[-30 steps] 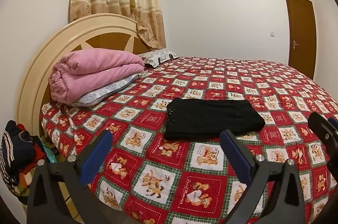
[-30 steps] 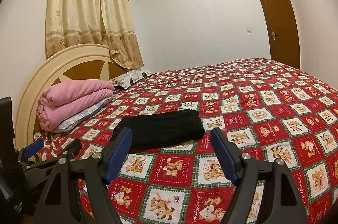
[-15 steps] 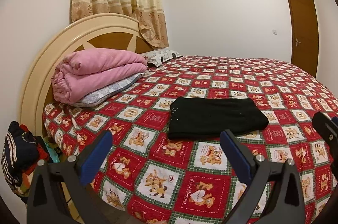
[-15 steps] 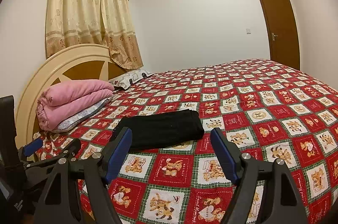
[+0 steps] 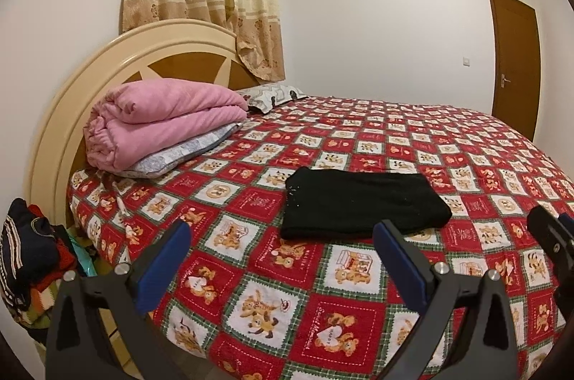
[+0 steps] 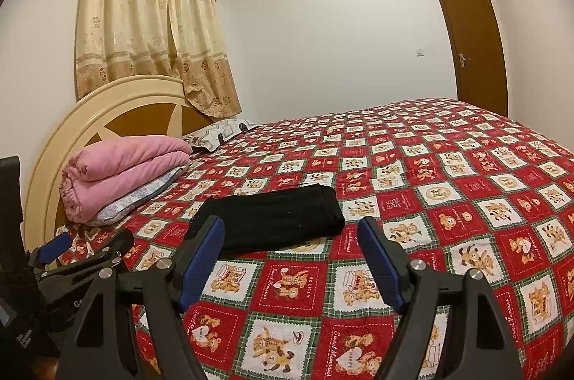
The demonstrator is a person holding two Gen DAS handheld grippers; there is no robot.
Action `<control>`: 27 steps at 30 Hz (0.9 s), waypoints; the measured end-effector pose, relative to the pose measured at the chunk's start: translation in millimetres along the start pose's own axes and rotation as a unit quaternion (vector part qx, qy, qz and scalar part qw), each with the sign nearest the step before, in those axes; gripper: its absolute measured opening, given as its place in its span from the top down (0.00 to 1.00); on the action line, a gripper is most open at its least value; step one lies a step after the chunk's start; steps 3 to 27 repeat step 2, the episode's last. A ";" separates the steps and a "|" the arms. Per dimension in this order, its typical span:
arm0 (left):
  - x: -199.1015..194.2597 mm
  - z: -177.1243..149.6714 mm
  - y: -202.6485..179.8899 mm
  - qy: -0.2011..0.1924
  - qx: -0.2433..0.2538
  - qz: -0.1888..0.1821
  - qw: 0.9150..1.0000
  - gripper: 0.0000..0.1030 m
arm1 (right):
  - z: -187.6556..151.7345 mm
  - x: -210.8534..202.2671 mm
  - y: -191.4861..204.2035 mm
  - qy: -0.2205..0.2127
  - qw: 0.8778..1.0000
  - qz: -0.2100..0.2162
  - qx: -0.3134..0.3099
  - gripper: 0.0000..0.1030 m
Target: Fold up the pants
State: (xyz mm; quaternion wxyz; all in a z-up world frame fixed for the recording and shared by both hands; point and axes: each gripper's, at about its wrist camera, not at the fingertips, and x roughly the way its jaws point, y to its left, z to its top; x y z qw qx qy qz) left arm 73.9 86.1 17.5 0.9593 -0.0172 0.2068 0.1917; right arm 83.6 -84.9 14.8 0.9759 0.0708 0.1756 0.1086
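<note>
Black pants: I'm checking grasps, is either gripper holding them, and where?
Neither. The black pants lie folded on the bed; left gripper and right gripper are open.

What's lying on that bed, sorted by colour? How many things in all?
Black: 1, folded pants
Pink: 1, folded blanket
Pale patterned: 2, pillow under blanket, far pillow
Total: 4

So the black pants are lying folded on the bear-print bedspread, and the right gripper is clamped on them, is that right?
Not quite. The black pants do lie folded on the bear-print bedspread, but the right gripper is not clamped on them. The right wrist view shows its jaws standing wide apart, short of the pants, with nothing between the pads.
</note>
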 end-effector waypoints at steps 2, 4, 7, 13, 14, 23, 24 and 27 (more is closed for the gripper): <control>0.1 -0.4 -1.8 0.000 0.006 0.000 1.000 0.00 | 0.2 -0.4 0.1 -0.001 1.000 -0.001 0.000 0.24; 0.1 -0.4 -1.8 0.000 0.006 0.000 1.000 0.00 | 0.2 -0.4 0.1 -0.001 1.000 -0.001 0.000 0.24; 0.1 -0.4 -1.8 0.000 0.006 0.000 1.000 0.00 | 0.2 -0.4 0.1 -0.001 1.000 -0.001 0.000 0.24; 0.1 -0.4 -1.8 0.000 0.006 0.000 1.000 0.00 | 0.2 -0.4 0.1 -0.001 1.000 -0.001 0.000 0.24; 0.1 -0.4 -1.8 0.000 0.006 0.000 1.000 0.00 | 0.2 -0.4 0.1 -0.001 1.000 -0.001 0.000 0.24; 0.1 -0.4 -1.8 0.000 0.006 0.000 1.000 0.00 | 0.2 -0.4 0.1 -0.001 1.000 -0.001 0.000 0.24; 0.1 -0.4 -1.8 0.000 0.006 0.000 1.000 0.00 | 0.2 -0.4 0.1 -0.001 1.000 -0.001 0.000 0.24; 0.1 -0.4 -1.8 0.000 0.006 0.000 1.000 0.00 | 0.2 -0.4 0.1 -0.001 1.000 -0.001 0.000 0.24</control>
